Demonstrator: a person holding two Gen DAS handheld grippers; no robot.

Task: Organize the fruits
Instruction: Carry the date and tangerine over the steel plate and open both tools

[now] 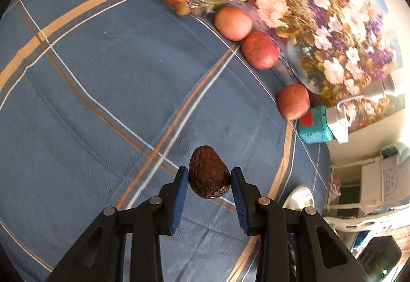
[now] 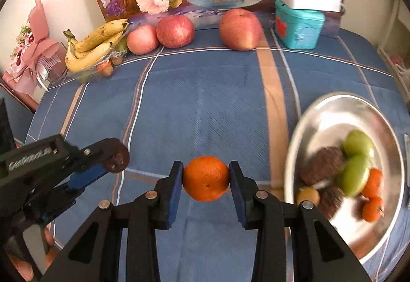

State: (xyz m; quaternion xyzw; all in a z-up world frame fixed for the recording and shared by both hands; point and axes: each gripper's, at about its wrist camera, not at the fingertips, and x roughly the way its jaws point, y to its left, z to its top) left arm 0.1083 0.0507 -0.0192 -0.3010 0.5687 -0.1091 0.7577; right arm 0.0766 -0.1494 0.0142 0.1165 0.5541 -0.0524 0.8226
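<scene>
Left wrist view: the left gripper (image 1: pixel 209 177) pinches a dark wrinkled fruit (image 1: pixel 208 175) above the blue surface (image 1: pixel 102 102).

Right wrist view: the right gripper (image 2: pixel 206 178) clamps an orange (image 2: pixel 205 178). Transfer step; next, carry both to the metal bowl (image 2: pixel 320 113) and release.

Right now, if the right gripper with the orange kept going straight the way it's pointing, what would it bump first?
Probably the blue checked cloth. The right gripper, shut on the orange, points steeply down at bare fabric; the metal bowl sits off to its side. Depth is unclear.

Three apples (image 2: pixel 176 31) line the table's (image 2: pixel 205 107) back edge, bananas (image 2: pixel 94 49) left, bowl (image 2: pixel 307 128) right.
</scene>
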